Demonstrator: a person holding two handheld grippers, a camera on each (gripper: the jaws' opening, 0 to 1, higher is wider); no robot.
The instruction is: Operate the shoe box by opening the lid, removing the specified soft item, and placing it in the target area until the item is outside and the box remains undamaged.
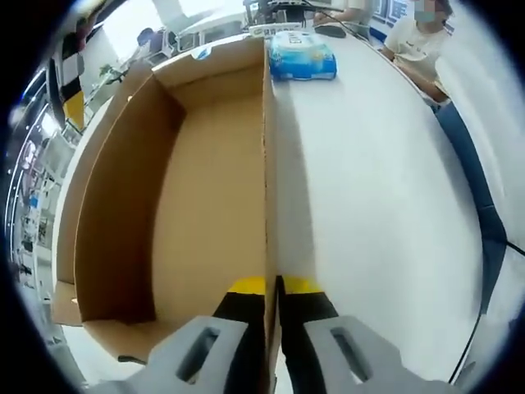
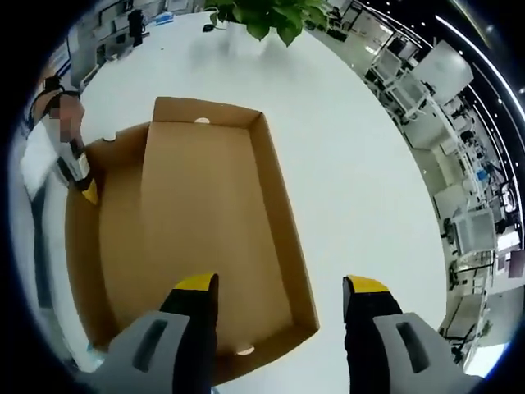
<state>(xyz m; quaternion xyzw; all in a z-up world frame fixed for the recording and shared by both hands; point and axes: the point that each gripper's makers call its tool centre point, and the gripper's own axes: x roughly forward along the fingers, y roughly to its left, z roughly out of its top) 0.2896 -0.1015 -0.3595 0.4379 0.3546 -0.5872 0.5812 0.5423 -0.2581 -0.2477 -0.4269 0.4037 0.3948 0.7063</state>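
The brown cardboard shoe box [image 1: 205, 172] lies open on the white table, its inside bare. My left gripper [image 1: 272, 286] is shut on the box's right wall, one yellow-tipped finger on each side of the cardboard. A blue soft pack of tissues [image 1: 302, 56] rests on the table just past the box's far end. In the right gripper view the box [image 2: 197, 189] is seen from above. My right gripper [image 2: 281, 286] hovers open over the box's near right wall, holding nothing. The left gripper [image 2: 80, 182] shows there, clamped on the box's left wall.
Bare white table [image 1: 377, 189] stretches to the right of the box. A person in a pale shirt [image 1: 418, 41] sits at the table's far right edge. A green plant [image 2: 267, 16] stands beyond the box. Desks and office equipment [image 2: 443, 74] surround the table.
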